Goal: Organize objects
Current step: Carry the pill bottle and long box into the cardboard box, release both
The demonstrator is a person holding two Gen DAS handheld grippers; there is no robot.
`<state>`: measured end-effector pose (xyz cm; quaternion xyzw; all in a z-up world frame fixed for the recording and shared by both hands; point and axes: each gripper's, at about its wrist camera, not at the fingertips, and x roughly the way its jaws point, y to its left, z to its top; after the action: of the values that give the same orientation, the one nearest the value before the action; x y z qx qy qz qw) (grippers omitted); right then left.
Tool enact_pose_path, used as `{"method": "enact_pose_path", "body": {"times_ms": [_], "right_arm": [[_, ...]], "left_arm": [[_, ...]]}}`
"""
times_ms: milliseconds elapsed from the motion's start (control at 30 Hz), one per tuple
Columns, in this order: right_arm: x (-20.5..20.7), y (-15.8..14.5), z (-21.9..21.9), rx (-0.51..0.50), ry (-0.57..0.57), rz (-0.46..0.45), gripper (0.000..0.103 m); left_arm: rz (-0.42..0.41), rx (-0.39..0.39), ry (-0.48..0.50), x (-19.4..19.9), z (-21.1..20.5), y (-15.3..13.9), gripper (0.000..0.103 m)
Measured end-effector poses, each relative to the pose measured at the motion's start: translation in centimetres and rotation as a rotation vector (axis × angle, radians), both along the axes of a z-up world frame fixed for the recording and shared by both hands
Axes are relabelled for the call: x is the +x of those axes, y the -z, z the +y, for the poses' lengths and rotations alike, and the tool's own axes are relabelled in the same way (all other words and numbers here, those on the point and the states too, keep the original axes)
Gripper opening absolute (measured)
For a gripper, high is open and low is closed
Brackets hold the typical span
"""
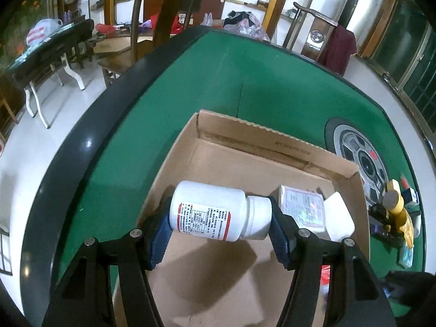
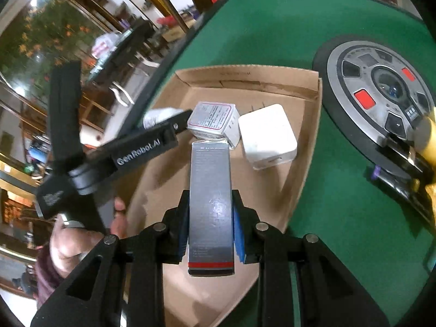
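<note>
My left gripper (image 1: 219, 231) is shut on a white pill bottle (image 1: 215, 209), held sideways by base and cap above the open cardboard box (image 1: 245, 139). In the right wrist view my right gripper (image 2: 211, 231) is shut on a tall dark grey carton (image 2: 211, 204) with a red stripe, hovering over the same cardboard box (image 2: 245, 80). A small labelled box (image 2: 214, 121) and a white cube (image 2: 265, 136) lie inside it, also visible as the labelled box (image 1: 302, 207) and cube (image 1: 338, 218) in the left wrist view. The left gripper's body (image 2: 136, 150) and a hand (image 2: 81, 242) appear at left.
The box sits on a green felt table (image 1: 272, 81) with a dark raised rim (image 1: 90, 136). A round silver control panel (image 2: 381, 90) is set into the felt at right. Yellow and dark small items (image 1: 395, 212) crowd the felt beside the box. Chairs and furniture stand beyond the table.
</note>
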<state>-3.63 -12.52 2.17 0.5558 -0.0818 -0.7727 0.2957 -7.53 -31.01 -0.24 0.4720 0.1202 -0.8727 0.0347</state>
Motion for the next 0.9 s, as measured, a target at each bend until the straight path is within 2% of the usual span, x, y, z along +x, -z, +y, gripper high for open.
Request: {"method": "enact_pose_path", "body": {"times_ms": [400,667,900], "right_arm": [[-2.1,1.0,-1.3,0.155,0.043,0.076,0.025],[-2.6,1.1,-1.9,0.181,0.065,0.105,0.025],[-2.4,0.1,-1.2,0.174,0.070,0.159,0.025]], "left_arm": [[0.030,-0.003,0.007,-1.5,-0.4,-0.1,0.059],[0.021,0.081,-0.038,-0.8,-1.6,-0.6,0.059],[0.007,0.114,-0.051,-0.1,-1.9,-1.1,0.060]]}}
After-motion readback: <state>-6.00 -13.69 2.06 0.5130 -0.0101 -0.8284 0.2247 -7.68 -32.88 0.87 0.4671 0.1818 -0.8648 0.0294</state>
